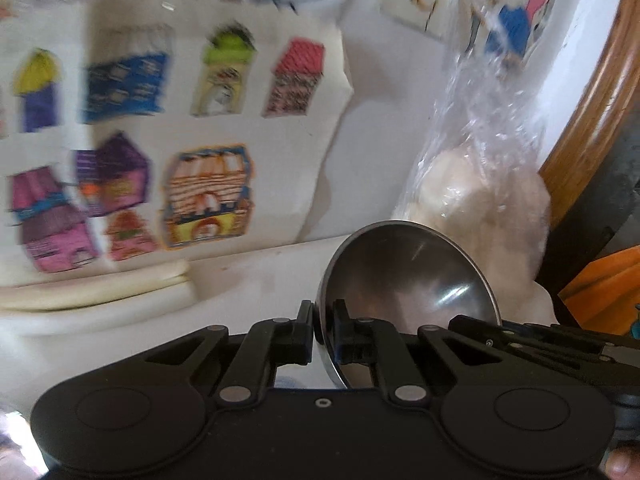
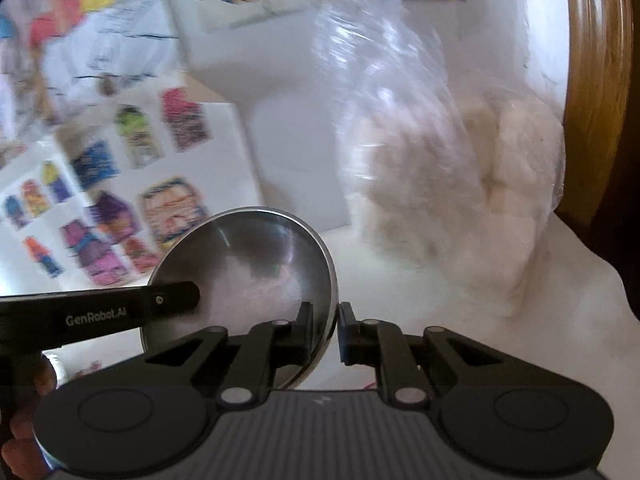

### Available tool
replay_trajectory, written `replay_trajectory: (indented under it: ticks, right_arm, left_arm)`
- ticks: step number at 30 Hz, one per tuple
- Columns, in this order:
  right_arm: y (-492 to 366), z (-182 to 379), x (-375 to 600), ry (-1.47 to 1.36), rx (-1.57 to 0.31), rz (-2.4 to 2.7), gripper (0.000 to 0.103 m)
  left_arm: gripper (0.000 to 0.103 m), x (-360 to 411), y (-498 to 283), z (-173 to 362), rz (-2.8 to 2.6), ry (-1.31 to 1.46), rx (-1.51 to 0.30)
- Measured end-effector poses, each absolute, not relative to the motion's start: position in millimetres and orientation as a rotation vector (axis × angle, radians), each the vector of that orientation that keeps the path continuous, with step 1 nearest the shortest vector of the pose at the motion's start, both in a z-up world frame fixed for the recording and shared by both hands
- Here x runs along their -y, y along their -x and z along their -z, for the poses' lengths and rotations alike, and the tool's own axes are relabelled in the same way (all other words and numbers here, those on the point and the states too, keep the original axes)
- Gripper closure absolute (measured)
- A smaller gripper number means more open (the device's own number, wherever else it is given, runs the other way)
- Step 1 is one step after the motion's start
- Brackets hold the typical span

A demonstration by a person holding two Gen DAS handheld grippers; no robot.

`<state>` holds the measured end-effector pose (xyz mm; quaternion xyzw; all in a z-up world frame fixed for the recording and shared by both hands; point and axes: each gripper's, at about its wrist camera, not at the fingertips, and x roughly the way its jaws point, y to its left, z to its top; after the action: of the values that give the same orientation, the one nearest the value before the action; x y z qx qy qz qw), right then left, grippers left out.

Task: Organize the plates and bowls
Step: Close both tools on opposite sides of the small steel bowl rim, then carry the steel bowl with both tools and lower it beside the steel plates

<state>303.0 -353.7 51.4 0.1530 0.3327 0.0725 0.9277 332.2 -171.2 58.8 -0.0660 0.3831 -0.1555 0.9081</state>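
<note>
Steel bowl held at its rim by both grippers above a white surface.

A clear plastic bag (image 1: 480,184) of pale lumps stands behind the tilted steel bowl (image 1: 404,280). The left gripper (image 1: 322,334) and right gripper (image 2: 325,330) are each clamped narrow on opposite sides of the bowl's rim.

you've got a shiny silver bowl (image 1: 404,280) at lower centre, black grippers (image 1: 324,328) below it, a white sheet (image 1: 160,120) upper left printed with blue, pink, purple and green houses.
</note>
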Motion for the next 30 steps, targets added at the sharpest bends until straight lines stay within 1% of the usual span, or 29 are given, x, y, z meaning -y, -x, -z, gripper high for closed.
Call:
replay_trajectory:
  ticks: [3, 6, 11, 19, 24, 30]
  right_arm:
    - [-274, -63, 339, -0.305, -0.678, -0.185, 0.09]
    - [-245, -68, 319, -0.285, -0.696, -0.212, 0.09]
    - [-190, -57, 278, -0.248, -0.764, -0.25, 0.09]
    - [-112, -48, 223, -0.175, -0.841, -0.275, 0.089]
    - [-93, -40, 205, -0.17, -0.886, -0.301, 0.089]
    - [-99, -33, 188, -0.151, -0.913, -0.325, 0.088]
  left_arm:
    - [0.094, 149, -301, -70, 0.329, 0.129, -0.791]
    - [0.094, 124, -269, -70, 0.334, 0.156, -0.838]
    - [0.094, 86, -211, -59, 0.353, 0.171, -0.896]
    - [0.094, 53, -136, -59, 0.373, 0.078, -0.921]
    - [0.094, 36, -123, -54, 0.374, 0.072, -0.964]
    - [0.093, 25, -127, -47, 0.332, 0.041, -0.983]
